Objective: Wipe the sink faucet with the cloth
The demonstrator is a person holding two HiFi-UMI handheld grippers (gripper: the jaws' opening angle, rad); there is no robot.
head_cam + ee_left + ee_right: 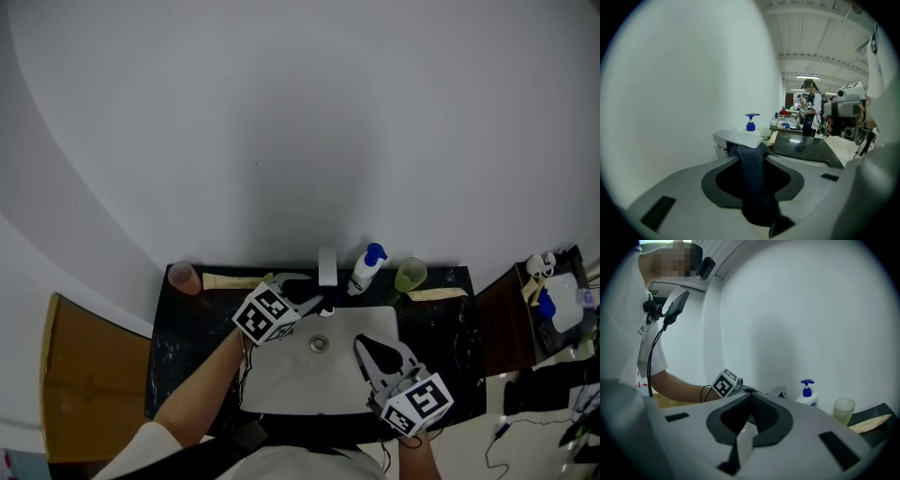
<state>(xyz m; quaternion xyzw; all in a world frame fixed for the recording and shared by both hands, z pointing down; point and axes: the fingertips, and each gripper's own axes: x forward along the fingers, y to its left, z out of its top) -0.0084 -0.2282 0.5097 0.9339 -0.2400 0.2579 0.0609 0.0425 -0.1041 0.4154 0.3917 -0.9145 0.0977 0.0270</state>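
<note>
L tongs (751, 152) grip 1 cloth (753, 187) at 1 faucet (738, 138); R tongs (751, 394) closed.

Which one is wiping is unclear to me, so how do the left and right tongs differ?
The left tongs clamp a dark cloth; the right tongs are shut on nothing. The left tongs sit at the faucet; the right tongs hang over the sink, apart from the faucet. Both bear a marker cube.

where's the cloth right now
In the left gripper view, the cloth is clamped in the left hand-held gripper, its end against the faucet spout, with the blue-pump soap bottle just beyond.
</note>
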